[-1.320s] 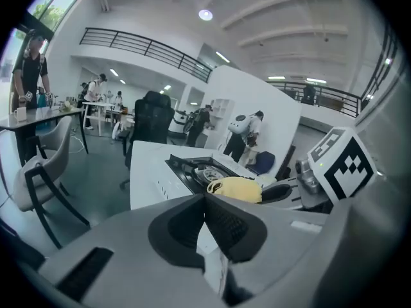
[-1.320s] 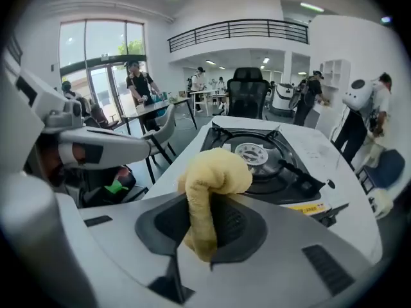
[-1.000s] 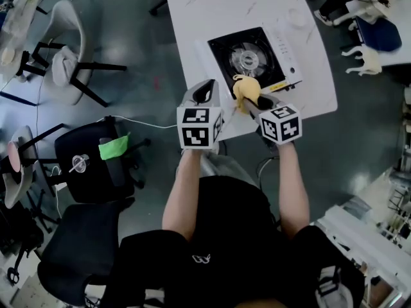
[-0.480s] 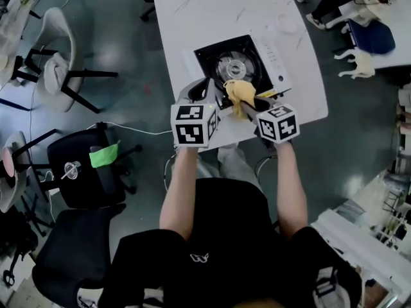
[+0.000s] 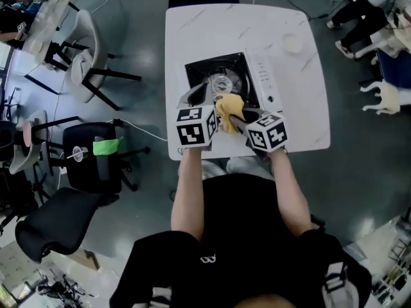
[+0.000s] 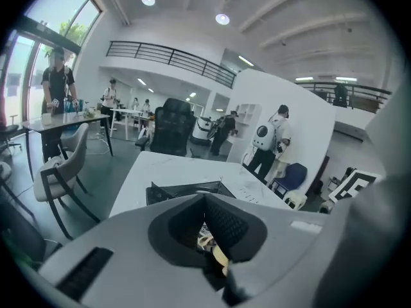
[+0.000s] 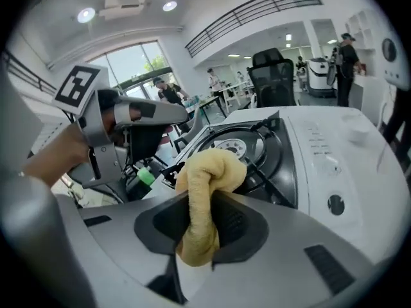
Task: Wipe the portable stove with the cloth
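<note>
The portable stove [image 5: 257, 76] stands on the white table [image 5: 302, 108], its black burner top [image 5: 221, 82] on the left and a white control strip on the right. My right gripper [image 5: 236, 115] is shut on a bunched yellow cloth [image 5: 228, 105] over the stove's near edge. In the right gripper view the cloth [image 7: 212, 169] bulges out above the right gripper [image 7: 200, 201], just before the burner [image 7: 236, 146]. My left gripper [image 5: 198, 95] hovers at the stove's near left corner, shut and empty. The left gripper view shows the left gripper [image 6: 207, 201] closed, with the stove [image 6: 183, 190] beyond.
A small white dish [image 5: 292, 43] sits on the table's far right. Left of the table are a white chair [image 5: 83, 63] and a black office chair [image 5: 96, 162] carrying a green item [image 5: 106, 147]. A cable [image 5: 144, 128] runs across the floor. People and desks fill the room behind.
The head view has swung, so the table now sits squarer in it. The right gripper still holds the cloth at the stove's near edge, and the left gripper stays beside it.
</note>
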